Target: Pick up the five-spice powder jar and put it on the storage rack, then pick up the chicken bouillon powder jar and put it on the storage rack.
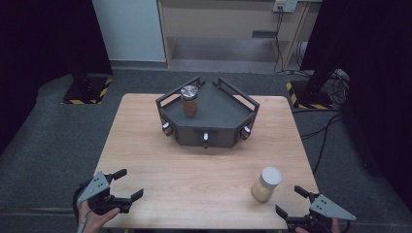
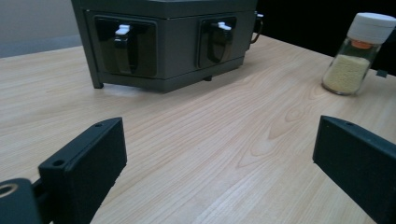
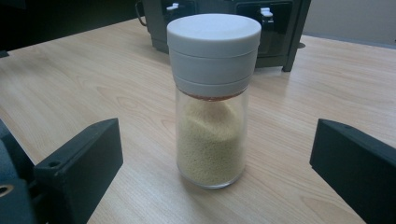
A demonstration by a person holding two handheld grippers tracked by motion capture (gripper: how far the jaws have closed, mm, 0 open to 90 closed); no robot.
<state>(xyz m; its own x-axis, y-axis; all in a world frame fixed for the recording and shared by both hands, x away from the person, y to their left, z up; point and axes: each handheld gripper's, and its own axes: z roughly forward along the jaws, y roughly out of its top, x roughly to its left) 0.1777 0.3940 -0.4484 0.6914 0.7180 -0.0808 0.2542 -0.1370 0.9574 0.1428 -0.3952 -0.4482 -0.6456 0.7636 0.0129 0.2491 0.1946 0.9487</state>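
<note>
A glass jar of pale yellow grains with a white lid (image 1: pixel 266 184) (image 3: pixel 211 100) (image 2: pixel 358 53) stands upright on the wooden table (image 1: pixel 194 179) at the front right. My right gripper (image 1: pixel 286 201) (image 3: pixel 215 163) sits open just short of it, jaws wide apart with the jar ahead between their lines, not touched. A second jar with brown contents and a metal lid (image 1: pixel 189 101) stands on the dark grey rack (image 1: pixel 206 116) at the table's back centre. My left gripper (image 1: pixel 130 183) (image 2: pixel 219 158) rests open at the front left corner, nothing between its jaws.
The rack (image 2: pixel 163 42) has raised rails along its back sides and white-tipped latches on its front faces. Bare wood lies between the rack and both grippers. Dark stands and cables sit on the grey floor beyond the table's edges.
</note>
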